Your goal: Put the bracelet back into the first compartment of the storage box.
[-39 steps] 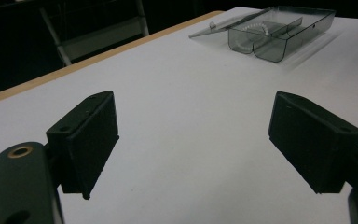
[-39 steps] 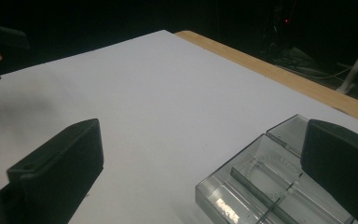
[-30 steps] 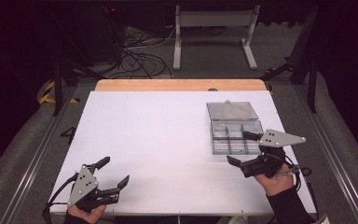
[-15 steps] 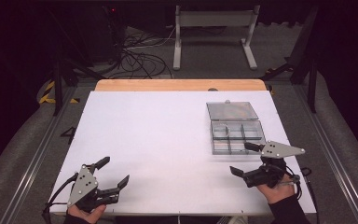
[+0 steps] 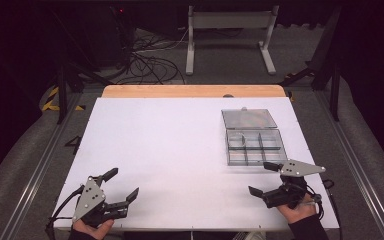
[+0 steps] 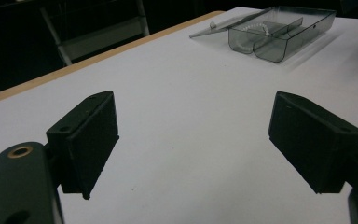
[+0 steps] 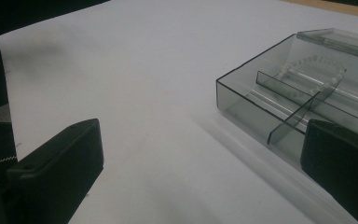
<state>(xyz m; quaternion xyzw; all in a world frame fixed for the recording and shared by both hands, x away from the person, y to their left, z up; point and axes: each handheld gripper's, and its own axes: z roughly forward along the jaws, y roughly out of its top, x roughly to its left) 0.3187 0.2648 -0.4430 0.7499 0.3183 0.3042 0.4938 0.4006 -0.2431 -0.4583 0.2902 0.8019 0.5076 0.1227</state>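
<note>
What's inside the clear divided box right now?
The clear box lies open with its lid flat behind it. One far compartment holds a white beaded loop. The other compartments look empty, though the right tool's jaw covers one corner.

Black cables (image 5: 147, 60) and a grey metal stand (image 5: 228, 30) beyond the table.

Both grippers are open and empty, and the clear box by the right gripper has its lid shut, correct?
Not quite: the lid is open, lying flat behind the clear box, as the high view shows. The rest holds: left gripper and right gripper are open and empty.
</note>
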